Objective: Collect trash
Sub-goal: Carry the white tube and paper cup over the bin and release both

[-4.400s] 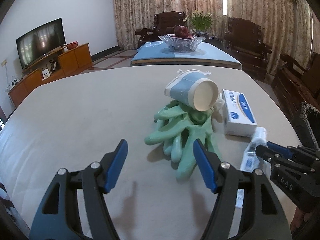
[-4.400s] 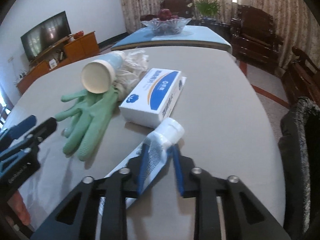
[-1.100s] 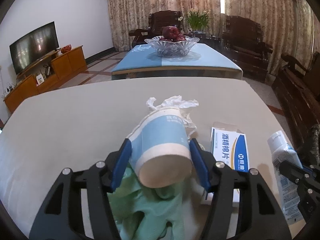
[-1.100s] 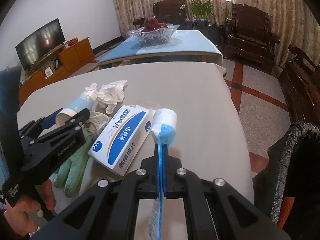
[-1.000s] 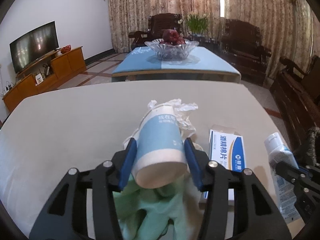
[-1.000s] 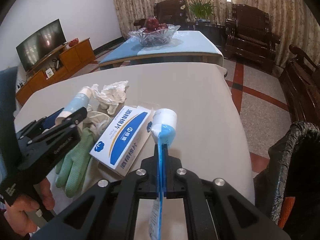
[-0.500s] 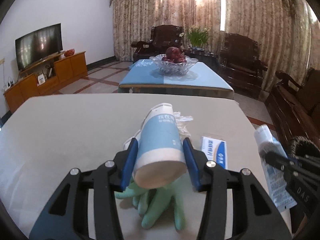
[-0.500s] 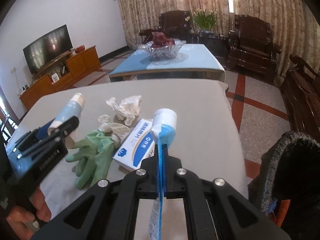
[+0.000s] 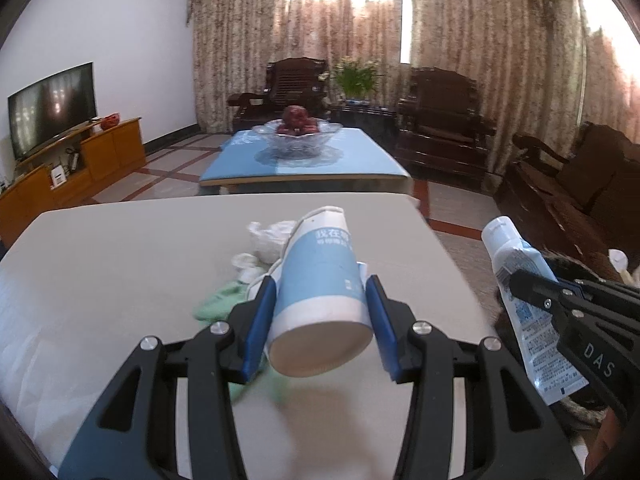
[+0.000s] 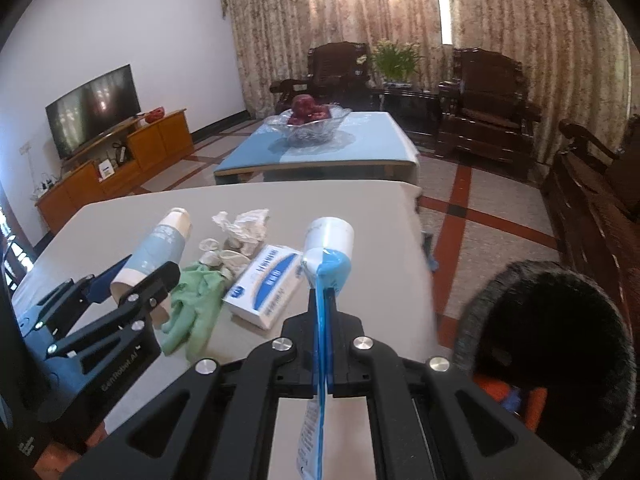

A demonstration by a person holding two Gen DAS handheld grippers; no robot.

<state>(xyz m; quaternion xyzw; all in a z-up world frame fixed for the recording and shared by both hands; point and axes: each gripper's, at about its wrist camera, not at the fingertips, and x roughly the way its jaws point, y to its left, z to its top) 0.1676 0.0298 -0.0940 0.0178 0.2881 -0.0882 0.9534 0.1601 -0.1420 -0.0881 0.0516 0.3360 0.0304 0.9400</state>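
From the left wrist camera, the left gripper (image 9: 320, 320) is pinching a blue paper cup (image 9: 320, 300) by its sides. The cup lies along the fingers: its open mouth faces back to the camera and its base points away at about 12 o'clock, above the grey table (image 9: 100, 280). Under the cup, on the table, a green glove (image 9: 216, 300) and a crumpled tissue (image 9: 266, 236) are visible. At about 3 o'clock the right gripper (image 9: 516, 276) comes into the picture, holding a blue and white tube (image 9: 520, 292). The bin is hard to tell in this view; only a dark edge shows behind the right gripper.

From the right wrist camera, the right gripper (image 10: 320, 304) has its fingers pressed together on the flat tail of the tube (image 10: 326, 256). The long axis of the tube runs straight ahead at 12 o'clock, cap far from the camera. The black trash bin (image 10: 548, 344) stands on the floor at about 4 o'clock, beside the table edge and lower than it, with the mouth open upward. The left gripper (image 10: 132, 276) with the cup (image 10: 156, 248) is at 9 o'clock, on the far side from the bin. A white and blue box (image 10: 266, 284) lies on the table (image 10: 380, 216) between the two grippers.

I judge that the right hand is nearer to the bin, so the tube should go in first; the cup must cross over the box to reach it.
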